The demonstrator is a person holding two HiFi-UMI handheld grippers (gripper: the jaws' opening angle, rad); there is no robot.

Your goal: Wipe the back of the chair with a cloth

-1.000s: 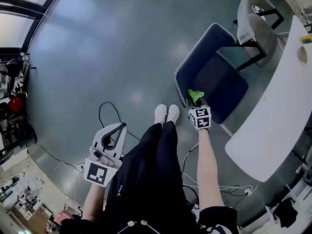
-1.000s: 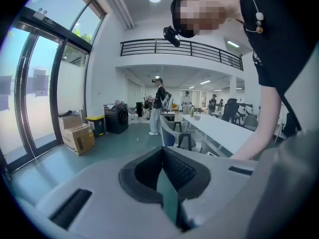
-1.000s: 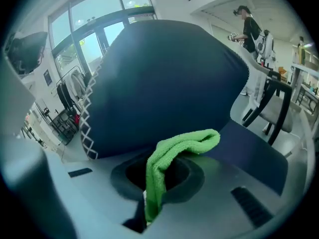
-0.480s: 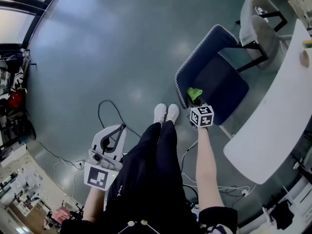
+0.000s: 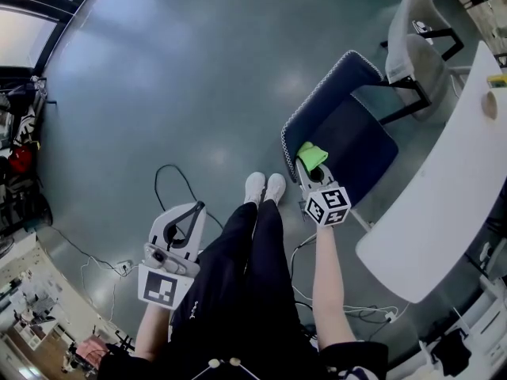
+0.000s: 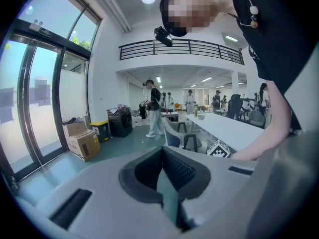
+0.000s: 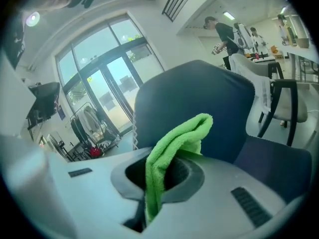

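Right claw (image 5: 310, 174) lower, tight on cloth (image 5: 311, 155)

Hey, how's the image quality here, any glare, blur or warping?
Head view: strong fisheye bending, soft light reflections on the floor, skylight-bright window blown out top left. Left gripper view: glass doors washed out, dark rim. Right gripper view: cloth fairly sharp, tall windows overexposed, edges blurred.
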